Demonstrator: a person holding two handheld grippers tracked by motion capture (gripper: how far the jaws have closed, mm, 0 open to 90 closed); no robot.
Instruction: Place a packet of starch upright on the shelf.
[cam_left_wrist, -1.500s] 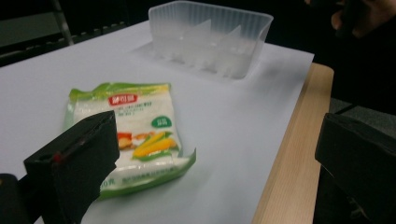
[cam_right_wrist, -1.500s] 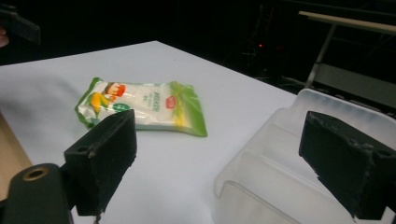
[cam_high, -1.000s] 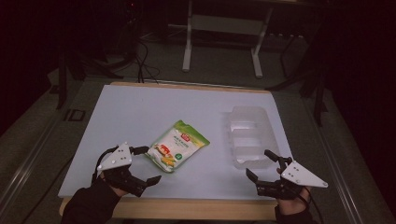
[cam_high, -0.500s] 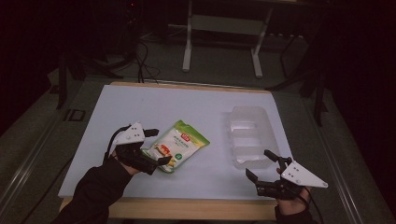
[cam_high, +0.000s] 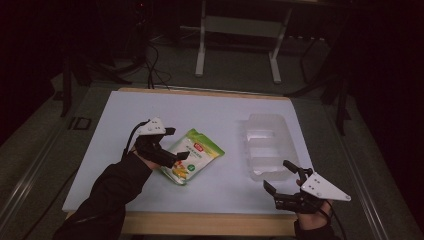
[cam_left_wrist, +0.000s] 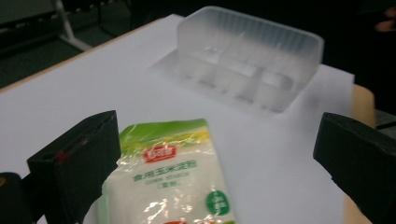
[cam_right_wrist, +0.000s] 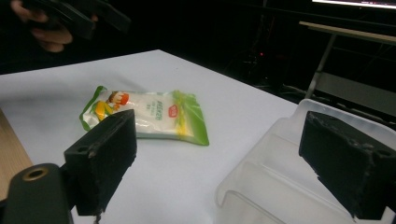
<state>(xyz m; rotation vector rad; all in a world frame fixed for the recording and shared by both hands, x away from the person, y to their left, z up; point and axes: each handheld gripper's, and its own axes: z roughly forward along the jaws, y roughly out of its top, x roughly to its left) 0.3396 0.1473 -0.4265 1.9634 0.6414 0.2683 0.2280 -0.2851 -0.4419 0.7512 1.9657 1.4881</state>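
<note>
Cornstarch pouch (cam_high: 193, 156): a flat, glossy plastic bag, soft and slightly crinkled, with a green band at its top, a small red label and a white middle with print. It lies flat on the smooth white table top (cam_high: 210, 112), right under the left gripper (cam_high: 172, 144), whose black jaws stand wide apart above the pouch's near edge. In the left gripper view the pouch (cam_left_wrist: 173, 177) sits low between those two blocky, matte black jaws, closer to the jaw on that view's left side and partly hidden behind it; whether that jaw touches the film cannot be told.

Beyond the left gripper's jaws stands a clear plastic tray (cam_left_wrist: 247, 58), a frosted, rounded-cornered rectangular box with ribbed walls and dividers inside. It lies apart from the pouch.

The right gripper (cam_high: 285, 179) hovers at the table's front edge, just beside the near end of the tray (cam_high: 267, 145), its jaws spread wide and empty. In the right gripper view the tray's translucent rim (cam_right_wrist: 280, 182) runs between the jaws, and the pouch (cam_right_wrist: 144, 114) lies farther out past the jaw on that view's left.
</note>
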